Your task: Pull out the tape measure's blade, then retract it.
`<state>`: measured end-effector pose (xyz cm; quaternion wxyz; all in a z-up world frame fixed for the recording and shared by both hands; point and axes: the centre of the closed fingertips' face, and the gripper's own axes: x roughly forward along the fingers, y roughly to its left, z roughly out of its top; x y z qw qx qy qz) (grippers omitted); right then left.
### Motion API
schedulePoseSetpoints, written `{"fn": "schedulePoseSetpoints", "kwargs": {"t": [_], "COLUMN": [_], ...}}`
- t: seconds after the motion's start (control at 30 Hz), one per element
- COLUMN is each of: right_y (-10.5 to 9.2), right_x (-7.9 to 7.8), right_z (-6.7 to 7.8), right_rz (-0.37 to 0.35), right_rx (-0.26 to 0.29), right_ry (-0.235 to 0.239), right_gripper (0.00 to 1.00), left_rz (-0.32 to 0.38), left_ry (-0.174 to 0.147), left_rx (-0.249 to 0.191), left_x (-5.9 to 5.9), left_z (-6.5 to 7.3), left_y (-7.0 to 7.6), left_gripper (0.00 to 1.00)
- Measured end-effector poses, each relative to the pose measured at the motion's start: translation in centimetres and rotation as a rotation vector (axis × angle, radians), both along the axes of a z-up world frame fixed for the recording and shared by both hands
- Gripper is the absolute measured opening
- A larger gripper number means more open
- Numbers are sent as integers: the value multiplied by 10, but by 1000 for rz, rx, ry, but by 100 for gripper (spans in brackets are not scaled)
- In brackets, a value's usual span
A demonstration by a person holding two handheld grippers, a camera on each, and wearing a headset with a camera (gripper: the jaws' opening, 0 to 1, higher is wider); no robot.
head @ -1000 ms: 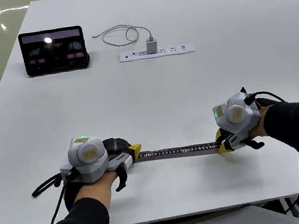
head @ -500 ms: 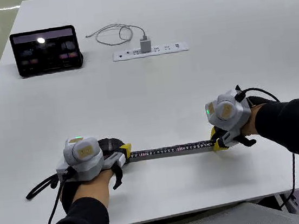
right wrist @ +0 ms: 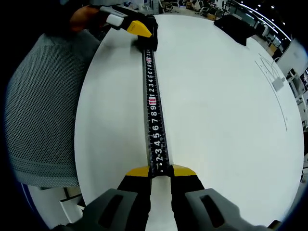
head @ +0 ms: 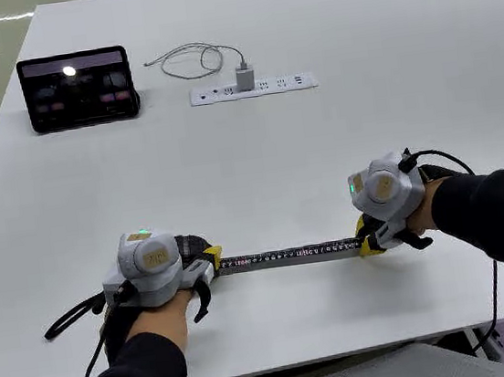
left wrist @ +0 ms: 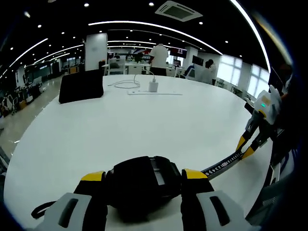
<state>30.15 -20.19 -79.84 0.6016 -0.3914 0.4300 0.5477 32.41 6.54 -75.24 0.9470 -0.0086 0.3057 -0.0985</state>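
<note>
Head view: tape measure case point(head: 192, 247) is clamped by left gripper point(head: 203, 257); blade point(head: 288, 256), stretched sideways, is pinched at its tip by right gripper point(head: 366, 237).

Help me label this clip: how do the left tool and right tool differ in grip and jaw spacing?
The left tool clamps the black rounded tape measure case; the right tool pinches the tip of the numbered grey blade. The left tool's jaws stand wide apart around the case; the right tool's are nearly together. Both have yellow tips and sit low over the white table.
</note>
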Motion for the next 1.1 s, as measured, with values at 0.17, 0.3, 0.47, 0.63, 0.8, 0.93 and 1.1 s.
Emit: {"fn": "schedulePoseSetpoints", "kwargs": {"t": [0.17, 0.3, 0.47, 0.63, 0.8, 0.93, 1.1], "right_y": [0, 0, 0, 1, 2, 3, 5], "right_x": [1, 0, 0, 0, -1, 0, 0], "right_z": [-1, 0, 0, 0, 0, 1, 1], "right_rz": [0, -4, -7, -22, -21, -18, -17], "right_rx": [10, 9, 11, 19, 15, 14, 10], "right_ry": [-4, -2, -4, -2, -8, -9, -8], "right_gripper": [10, 10, 10, 10, 11, 11, 11], "left_rz": [-17, -16, -17, -18, -17, -16, -17], "left_ry": [-3, -2, -4, -2, -2, 0, 1], "left_rx": [36, 35, 30, 28, 29, 27, 27], "left_x": [-1, -1, -1, -1, -1, -1, -1], "left_z": [-1, -2, -2, -3, -3, -3, -3], "left_y": [-1, 1, 1, 1, 1, 2, 1], "left_gripper": [57, 57, 57, 57, 57, 57, 57]}}
